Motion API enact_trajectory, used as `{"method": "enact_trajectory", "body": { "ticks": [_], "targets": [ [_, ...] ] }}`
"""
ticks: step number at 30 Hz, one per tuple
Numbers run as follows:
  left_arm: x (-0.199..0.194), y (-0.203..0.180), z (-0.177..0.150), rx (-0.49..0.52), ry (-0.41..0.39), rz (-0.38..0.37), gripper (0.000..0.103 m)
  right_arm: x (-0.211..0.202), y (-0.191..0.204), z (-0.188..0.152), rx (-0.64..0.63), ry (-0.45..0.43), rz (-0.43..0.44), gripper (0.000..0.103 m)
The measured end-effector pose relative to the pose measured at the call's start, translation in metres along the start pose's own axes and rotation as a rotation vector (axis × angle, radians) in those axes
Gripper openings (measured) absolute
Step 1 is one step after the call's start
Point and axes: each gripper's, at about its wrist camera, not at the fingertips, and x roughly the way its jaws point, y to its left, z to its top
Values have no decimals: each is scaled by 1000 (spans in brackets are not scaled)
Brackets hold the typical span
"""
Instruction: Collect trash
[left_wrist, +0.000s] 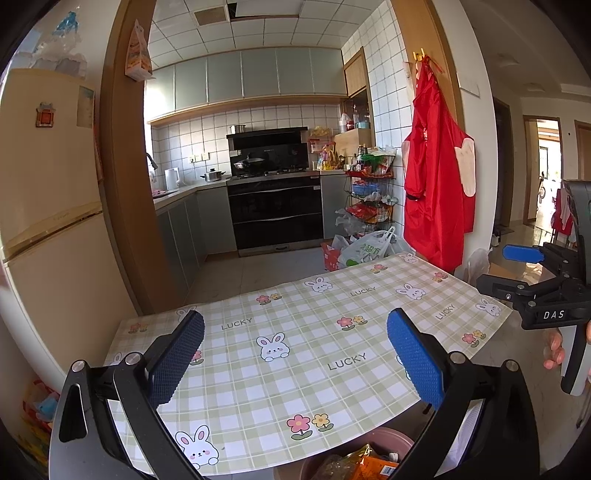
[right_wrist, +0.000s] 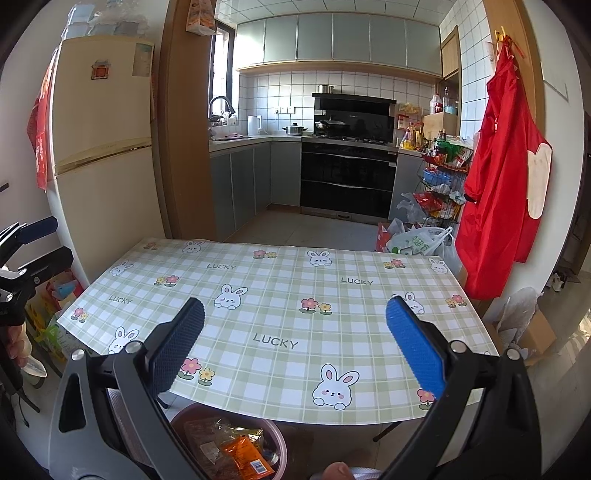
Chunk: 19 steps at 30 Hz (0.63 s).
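Both my tongs hang above the near edge of the table (right_wrist: 280, 317), and both are spread wide with nothing between the pads. The left tongs (left_wrist: 295, 354) look across the checked rabbit cloth toward the kitchen; the right tongs (right_wrist: 295, 350) do the same from a little further right, and each shows at the edge of the other's view, jaws apart there too.

The cloth carries no trash that I can see: only printed rabbits, flowers and the word LUCKY. The trash I can find is already in the bin (right_wrist: 277, 439), a brownish round tub on the floor just below the table's near edge. In it lie crumpled wrappers (right_wrist: 240, 454), one orange with a barcode, the others clear or brown.

So I judge the collecting to be at or near its end, and the step in hand is a check, not a grab. To do it well I should sweep both views slowly over the whole cloth, its far corners included, since the fisheye squeezes the edges and a flat clear wrapper could hide against the pale checks. I should also look at the floor round the bin for anything that missed it; from here that floor is mostly hidden by my own tongs. If a scrap turns up, I would keep the jaws wide, come down flat on the cloth, and pinch the wrapper by a raised fold.
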Motion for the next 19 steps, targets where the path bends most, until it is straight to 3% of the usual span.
{"method": "enact_trajectory", "body": {
  "ticks": [19],
  "targets": [
    [4,6,-1,-18,12,-5,97,2,0,-2,5,9,3,97]
  ]
}}
